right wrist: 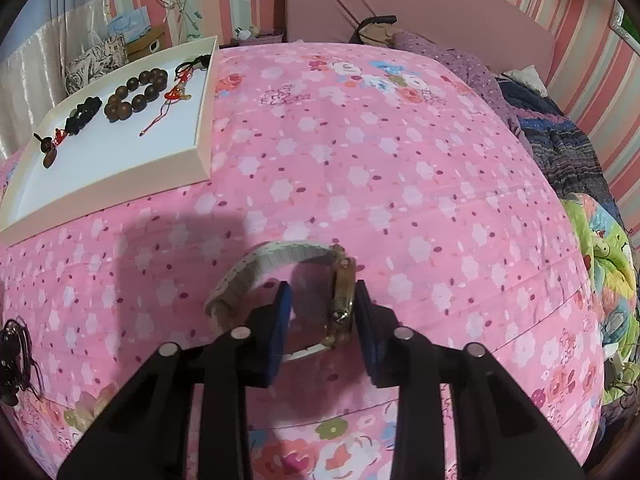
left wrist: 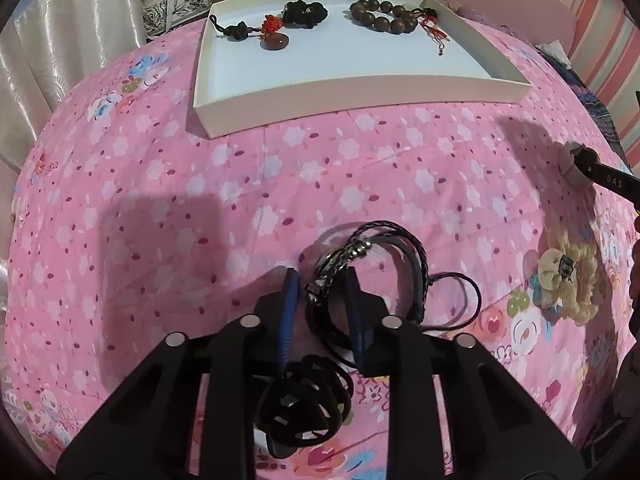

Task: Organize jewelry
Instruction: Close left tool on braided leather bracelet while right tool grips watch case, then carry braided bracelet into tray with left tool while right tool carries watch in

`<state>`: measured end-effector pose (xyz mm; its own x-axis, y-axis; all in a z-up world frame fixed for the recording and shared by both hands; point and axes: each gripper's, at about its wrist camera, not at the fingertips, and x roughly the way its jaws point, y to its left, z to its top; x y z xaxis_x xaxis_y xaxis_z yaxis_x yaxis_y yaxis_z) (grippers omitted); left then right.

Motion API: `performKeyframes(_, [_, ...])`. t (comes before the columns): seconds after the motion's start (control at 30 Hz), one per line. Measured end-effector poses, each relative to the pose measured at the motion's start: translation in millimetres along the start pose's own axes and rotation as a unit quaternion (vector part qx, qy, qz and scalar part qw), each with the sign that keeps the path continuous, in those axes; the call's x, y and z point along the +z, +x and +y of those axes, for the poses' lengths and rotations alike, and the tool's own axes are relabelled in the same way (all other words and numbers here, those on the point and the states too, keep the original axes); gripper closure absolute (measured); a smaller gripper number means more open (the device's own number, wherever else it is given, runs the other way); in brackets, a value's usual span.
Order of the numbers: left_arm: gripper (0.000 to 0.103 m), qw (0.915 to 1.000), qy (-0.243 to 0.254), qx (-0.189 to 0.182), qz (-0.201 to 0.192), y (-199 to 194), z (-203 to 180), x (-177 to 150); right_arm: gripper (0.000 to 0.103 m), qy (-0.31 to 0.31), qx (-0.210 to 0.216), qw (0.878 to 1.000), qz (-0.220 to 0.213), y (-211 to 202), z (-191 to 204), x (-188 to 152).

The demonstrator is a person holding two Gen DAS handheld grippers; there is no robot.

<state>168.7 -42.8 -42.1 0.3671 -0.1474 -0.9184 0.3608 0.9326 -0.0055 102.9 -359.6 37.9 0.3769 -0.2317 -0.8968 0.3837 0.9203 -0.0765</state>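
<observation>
My left gripper [left wrist: 322,276] is open, its blue-padded fingers either side of a black braided leather bracelet [left wrist: 376,276] lying on the pink floral bedspread. A black hair tie bundle [left wrist: 304,404] lies under the gripper body. My right gripper [right wrist: 322,292] is open around a gold-cased watch [right wrist: 343,300] with a white strap [right wrist: 256,268]; the case is next to the right finger. A white tray [left wrist: 352,92] holds a wooden bead bracelet [left wrist: 384,16], a black bracelet [left wrist: 306,12] and a pendant with a red knot [left wrist: 272,34]. The tray also shows in the right wrist view [right wrist: 200,160].
A cream scrunchie [left wrist: 568,276] lies on the bed at right. The other gripper's tip [left wrist: 584,168] shows at the right edge. Dark and patterned blankets [right wrist: 568,148] are piled along the right side. A curtain and boxes stand behind the tray.
</observation>
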Motion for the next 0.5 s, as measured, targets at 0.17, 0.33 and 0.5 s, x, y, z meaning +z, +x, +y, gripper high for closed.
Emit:
performKeyframes(0.17, [0.09,1.0,0.001,0.003,-0.009,-1,-1,1,0.09,0.009,0.003,1.0,-0.005,-2,-8,1])
performKeyframes(0.33, [0.093,0.9996,-0.005,-0.004,-0.028,-10,2,6,0.09,0.005,0.003,1.0,-0.017,-8,-5,1])
performKeyframes(0.5, [0.093,0.9988,-0.014,-0.011,-0.045,-22,8,10,0.09,0.003,0.014,0.999,-0.037,-22,0,3])
